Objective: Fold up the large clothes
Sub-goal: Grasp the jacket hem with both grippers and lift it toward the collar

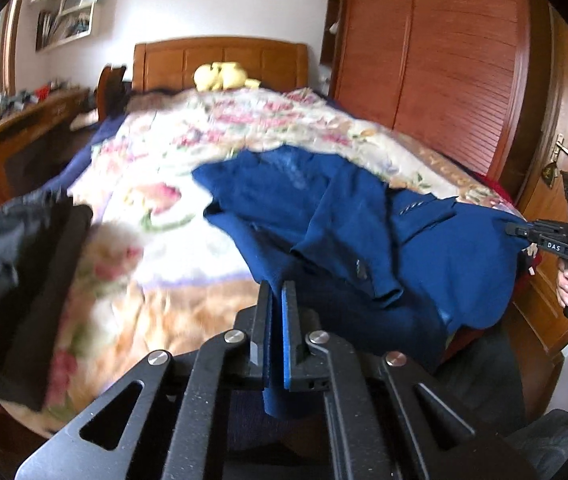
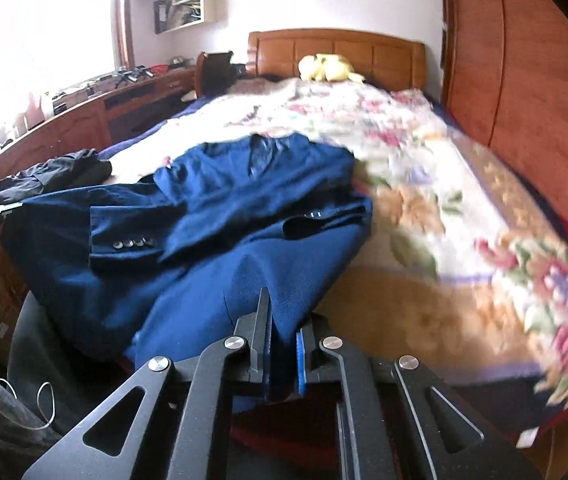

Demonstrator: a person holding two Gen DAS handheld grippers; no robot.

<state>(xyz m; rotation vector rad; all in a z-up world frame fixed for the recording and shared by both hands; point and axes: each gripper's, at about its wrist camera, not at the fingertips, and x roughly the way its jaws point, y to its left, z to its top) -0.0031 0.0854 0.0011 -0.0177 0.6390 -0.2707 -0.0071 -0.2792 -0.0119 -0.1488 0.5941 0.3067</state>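
A navy blue suit jacket (image 1: 363,216) lies across the foot of the bed on a floral quilt (image 1: 172,184), sleeves folded over its body. My left gripper (image 1: 278,292) is shut on the jacket's lower hem at one corner. My right gripper (image 2: 284,320) is shut on the hem of the same jacket (image 2: 220,216) at the other corner. The right gripper also shows in the left wrist view (image 1: 517,229), pinching the jacket's edge, held by a hand. The left gripper's tip shows at the left edge of the right wrist view (image 2: 8,208).
A folded dark garment (image 1: 16,256) lies on the quilt's left side, also in the right wrist view (image 2: 56,176). A yellow plush toy (image 1: 224,76) sits by the wooden headboard (image 1: 220,60). A wooden wardrobe (image 1: 435,68) and door stand right; a cluttered desk (image 2: 96,108) stands left.
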